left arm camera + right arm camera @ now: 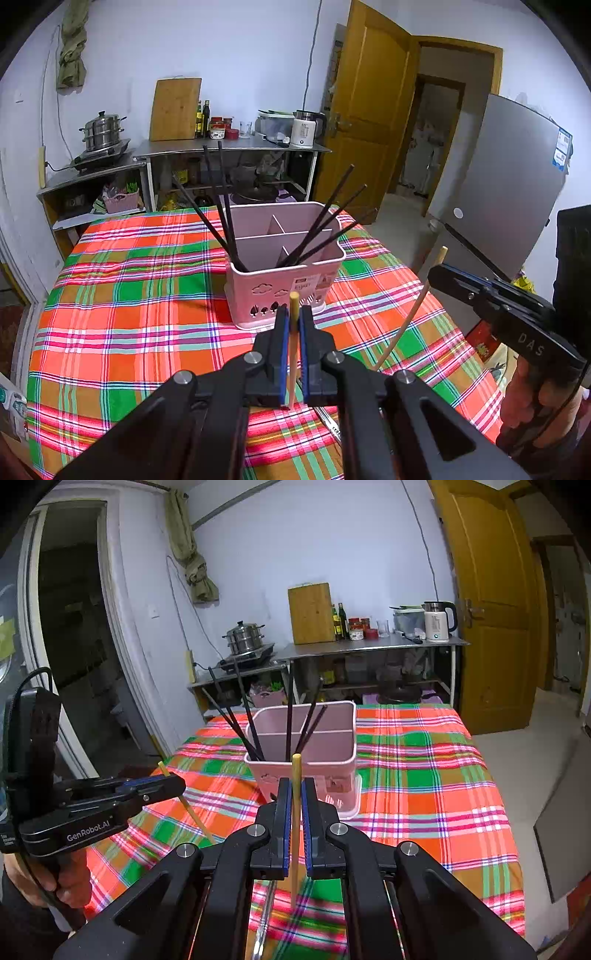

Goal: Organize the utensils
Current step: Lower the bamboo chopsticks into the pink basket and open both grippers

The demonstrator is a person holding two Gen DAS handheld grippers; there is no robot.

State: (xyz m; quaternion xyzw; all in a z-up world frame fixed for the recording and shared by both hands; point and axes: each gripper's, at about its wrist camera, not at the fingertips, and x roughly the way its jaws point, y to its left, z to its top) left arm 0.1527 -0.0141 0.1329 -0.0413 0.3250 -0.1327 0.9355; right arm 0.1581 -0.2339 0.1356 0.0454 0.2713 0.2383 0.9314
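A pink divided utensil holder (284, 273) stands on the plaid-covered table (147, 295) with several black chopsticks (218, 206) leaning in it; it also shows in the right wrist view (306, 760). My left gripper (294, 321) is shut on a light wooden chopstick (293, 350), held upright just in front of the holder. My right gripper (296, 794) is shut on another wooden chopstick (295, 827), also upright before the holder. Each gripper shows in the other's view, the right one (443, 271) and the left one (173, 781).
A metal utensil (328, 421) lies on the cloth below the left gripper. Behind the table stand steel shelves (229, 147) with a steamer pot (101, 131), a cutting board, bottles and a kettle. A fridge (506, 184) and a wooden door (369, 122) are at the right.
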